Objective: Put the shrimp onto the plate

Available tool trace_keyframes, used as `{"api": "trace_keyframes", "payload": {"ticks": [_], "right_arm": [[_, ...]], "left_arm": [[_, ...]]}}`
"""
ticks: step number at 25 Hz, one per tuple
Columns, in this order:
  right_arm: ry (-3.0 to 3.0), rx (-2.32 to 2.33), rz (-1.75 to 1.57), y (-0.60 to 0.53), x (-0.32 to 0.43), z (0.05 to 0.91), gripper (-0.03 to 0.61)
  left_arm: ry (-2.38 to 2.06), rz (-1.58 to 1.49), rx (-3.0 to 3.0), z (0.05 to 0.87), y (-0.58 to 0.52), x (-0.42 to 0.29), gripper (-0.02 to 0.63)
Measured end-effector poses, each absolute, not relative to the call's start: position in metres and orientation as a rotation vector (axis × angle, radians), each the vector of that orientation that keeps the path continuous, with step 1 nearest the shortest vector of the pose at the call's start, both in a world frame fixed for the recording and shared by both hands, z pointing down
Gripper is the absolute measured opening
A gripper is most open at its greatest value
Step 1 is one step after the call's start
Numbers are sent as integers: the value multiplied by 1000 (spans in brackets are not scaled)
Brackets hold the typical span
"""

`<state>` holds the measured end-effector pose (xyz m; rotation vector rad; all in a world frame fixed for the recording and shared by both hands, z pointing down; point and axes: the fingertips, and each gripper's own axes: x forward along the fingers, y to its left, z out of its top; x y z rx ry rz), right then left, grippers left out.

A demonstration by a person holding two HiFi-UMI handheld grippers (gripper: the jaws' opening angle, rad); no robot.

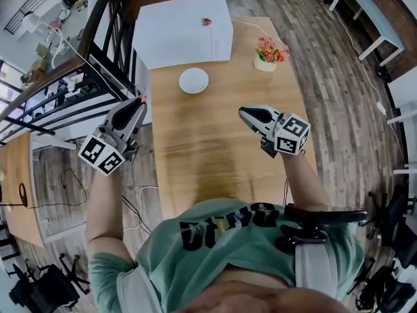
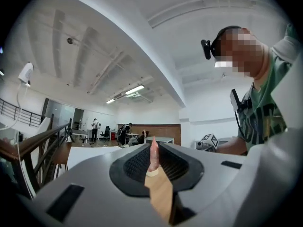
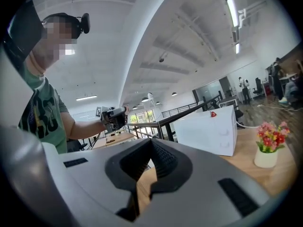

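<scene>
A slim pink shrimp (image 2: 152,156) stands upright between the pads of my left gripper (image 2: 153,148), which is shut on it. In the head view the left gripper (image 1: 140,103) hangs beside the table's left edge, with a red-orange speck at its tip. The white plate (image 1: 193,80) lies bare on the wooden table (image 1: 215,155), further away and to the right of that gripper. My right gripper (image 1: 242,112) hovers over the table's right half with its jaws together and nothing in them; in its own view the right gripper (image 3: 150,143) shows the pads meeting at the tips.
A white box (image 1: 182,31) stands at the table's far end with a small red thing (image 1: 206,21) on top. A flower pot (image 1: 266,55) sits at the far right. A dark railing (image 1: 58,90) runs along the left of the table.
</scene>
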<state>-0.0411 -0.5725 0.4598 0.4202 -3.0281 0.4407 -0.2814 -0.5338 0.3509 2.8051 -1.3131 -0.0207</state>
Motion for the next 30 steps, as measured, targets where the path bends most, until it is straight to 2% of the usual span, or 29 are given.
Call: {"api": "trace_keyframes", "payload": {"ticks": [8, 15, 21, 25, 30], "right_arm": [[-3043, 453, 401, -654, -50, 481, 6], [-3048, 439, 409, -718, -79, 522, 6], [-3026, 401, 484, -740, -99, 562, 6], [-3011, 389, 510, -743, -104, 577, 6], [-2996, 373, 489, -734, -104, 567, 6]], "left_arm": [[-1253, 295, 2864, 394, -643, -285, 61], [-1265, 305, 2736, 480, -714, -317, 61], [-1300, 367, 2552, 570, -713, -355, 61], [-1332, 484, 2534, 563, -718, -407, 61], [-1437, 647, 2565, 493, -732, -474, 61]]}}
